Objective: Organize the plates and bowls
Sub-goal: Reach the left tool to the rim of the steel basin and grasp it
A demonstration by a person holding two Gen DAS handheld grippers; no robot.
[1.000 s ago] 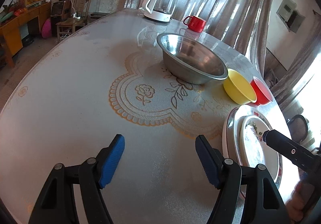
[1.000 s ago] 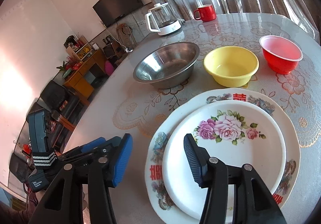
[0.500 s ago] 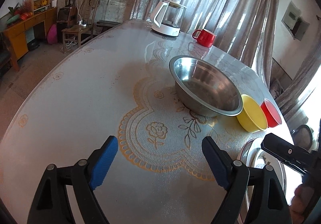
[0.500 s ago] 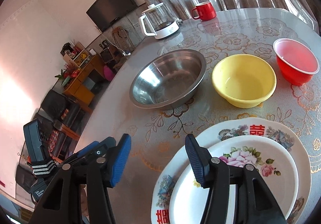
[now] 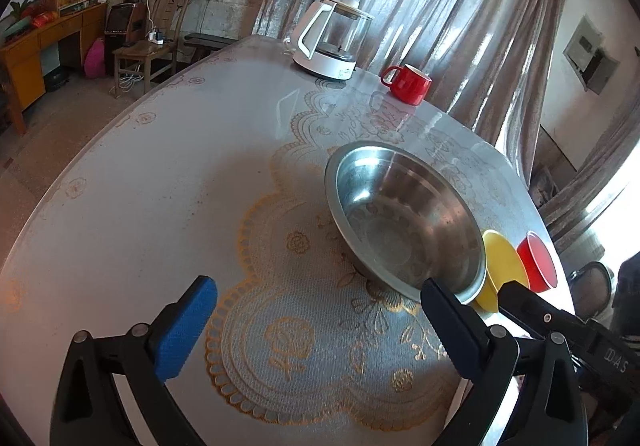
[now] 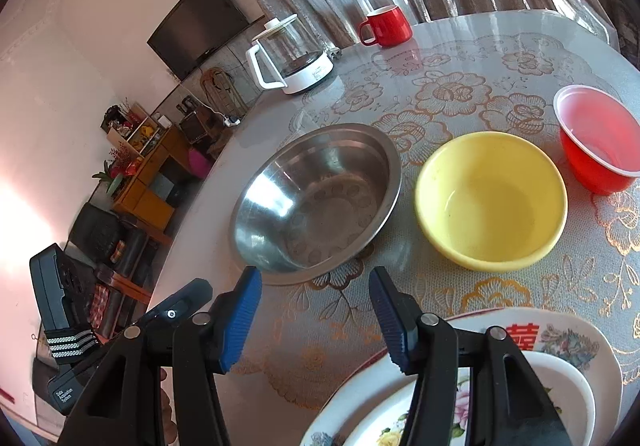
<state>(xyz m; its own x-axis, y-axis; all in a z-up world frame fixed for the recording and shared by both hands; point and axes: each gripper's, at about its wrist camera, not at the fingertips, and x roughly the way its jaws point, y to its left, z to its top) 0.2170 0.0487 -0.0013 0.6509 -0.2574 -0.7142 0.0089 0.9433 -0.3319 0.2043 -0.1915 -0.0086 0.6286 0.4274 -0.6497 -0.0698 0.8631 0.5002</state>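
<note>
Your left gripper (image 5: 316,322) hangs spread and empty over the patterned surface (image 5: 160,182), with the steel bowl (image 6: 316,198) just ahead on its right. Your right gripper (image 6: 316,310) is also spread, holding nothing, above the gap between that bowl and the stacked plates (image 6: 560,342). Right of the steel bowl sit the yellow bowl (image 6: 492,202), then the red bowl (image 6: 596,138), all three upright in a row, apart from one another. The steel bowl's thin, shiny rim looks slippery; pinch it off-centre and it could tip or skid on the glossy cover. The red bowl looks thin and light, so a hard squeeze might buckle it.
</note>
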